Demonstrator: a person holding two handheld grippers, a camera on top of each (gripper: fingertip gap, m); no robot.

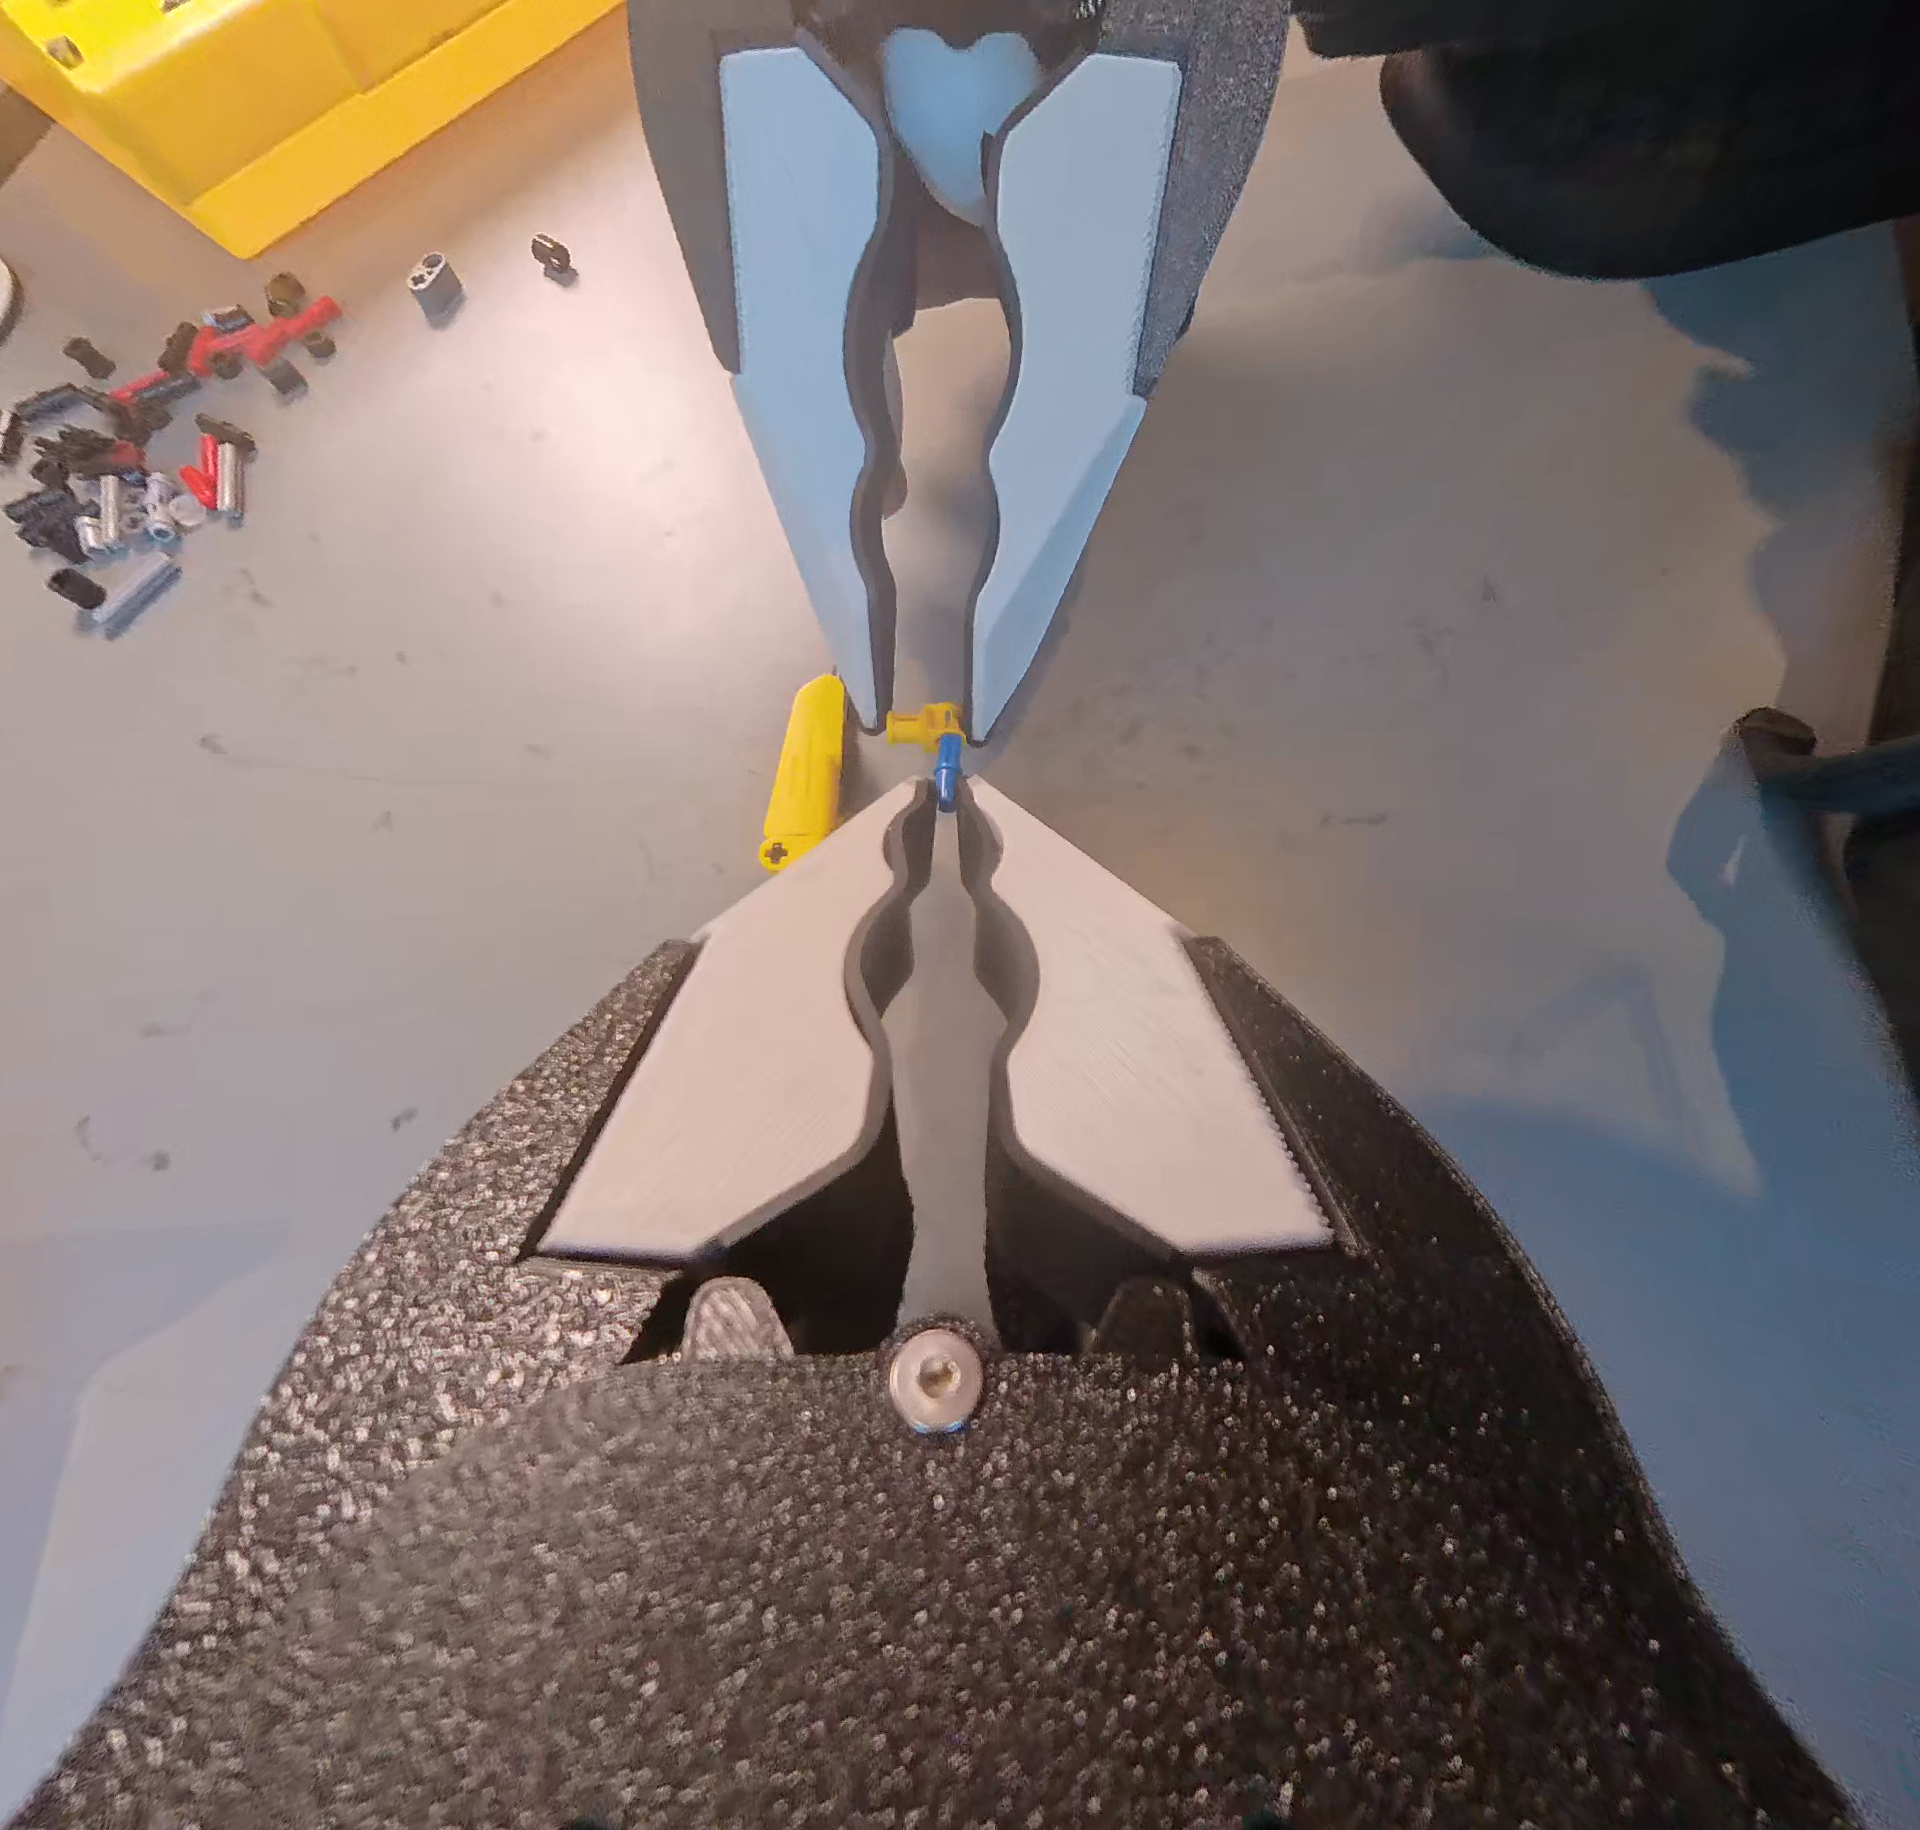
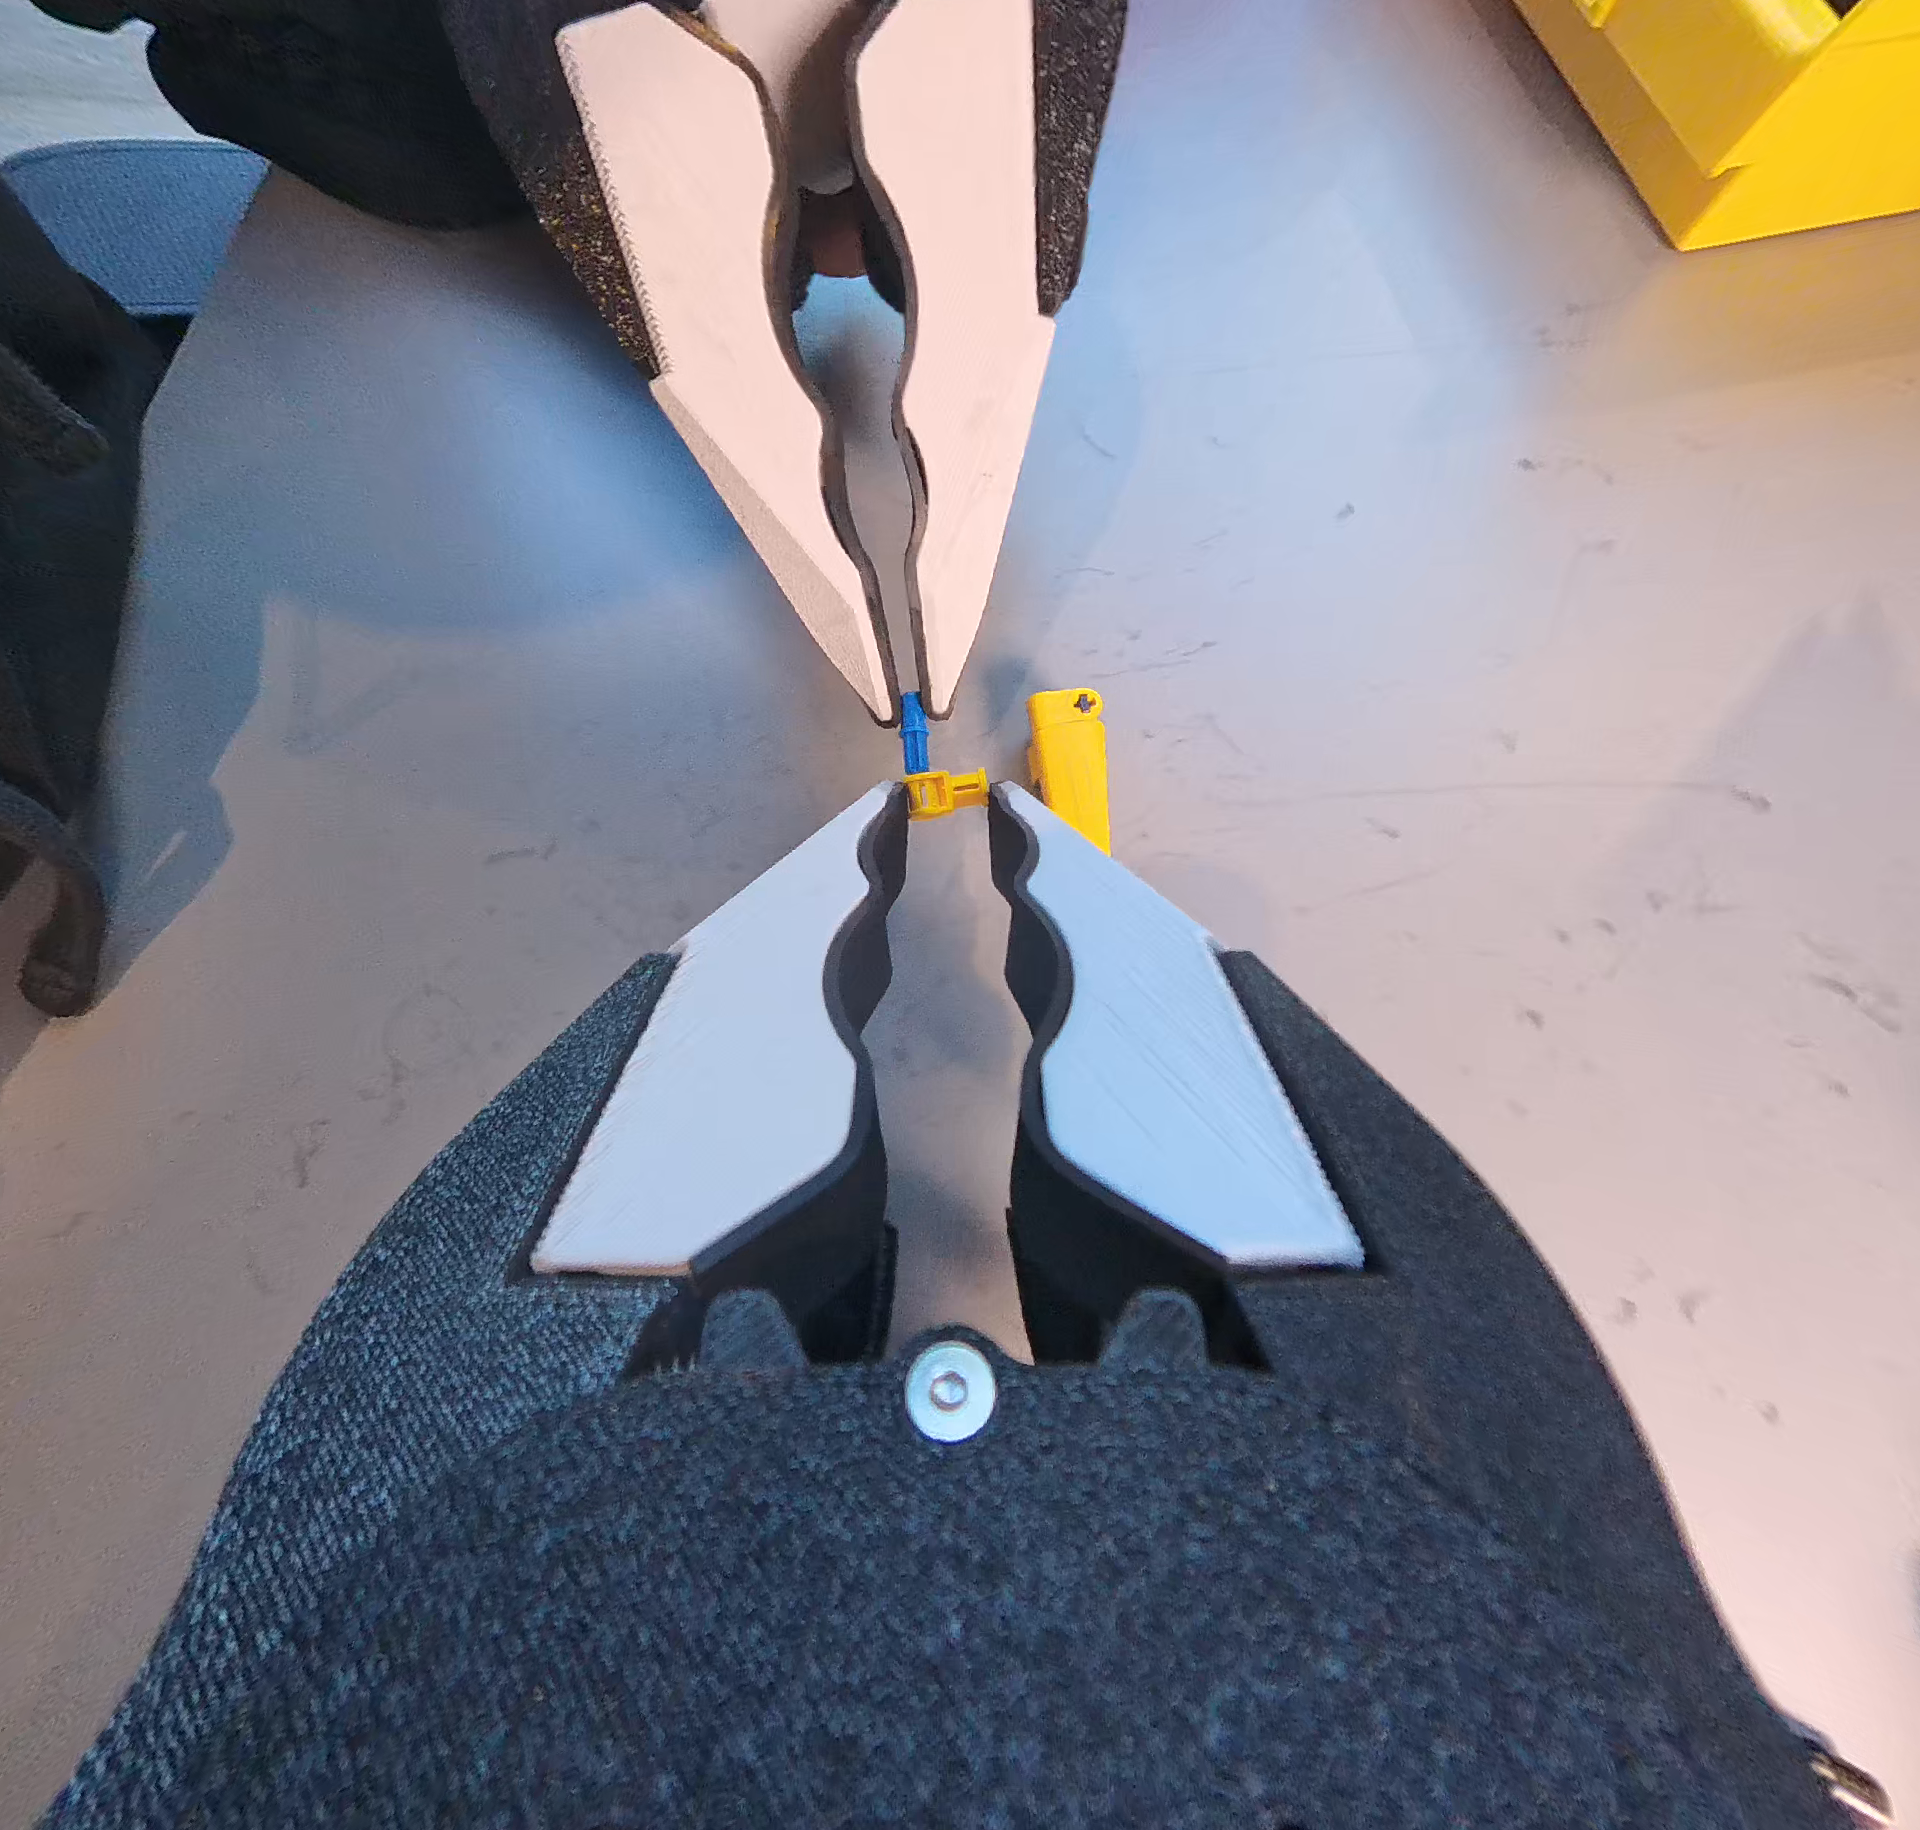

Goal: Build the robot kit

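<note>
Left claw point(image 1: 943, 793) clamped on blue pin point(image 1: 945, 778), right claw point(image 2: 948, 793) clamped on small yellow connector point(image 2: 940, 793), pin meeting connector, yellow block point(image 2: 1070, 772) just beside on grey table point(image 2: 1455, 741)

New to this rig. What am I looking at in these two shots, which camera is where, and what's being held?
No robot here: a person holds two hand-held grippers, each with two fingers and a wide-angle camera looking along them. One picture is from the left gripper, the other from the right gripper; each also shows the other gripper facing it from the top.

The left gripper is shut on a small blue pin. The right gripper is shut on a small yellow connector. The pin meets the connector at a right angle.

On the grey table lie a yellow beam beside the tips, a pile of small red, black and grey parts, and a yellow bin.
</note>
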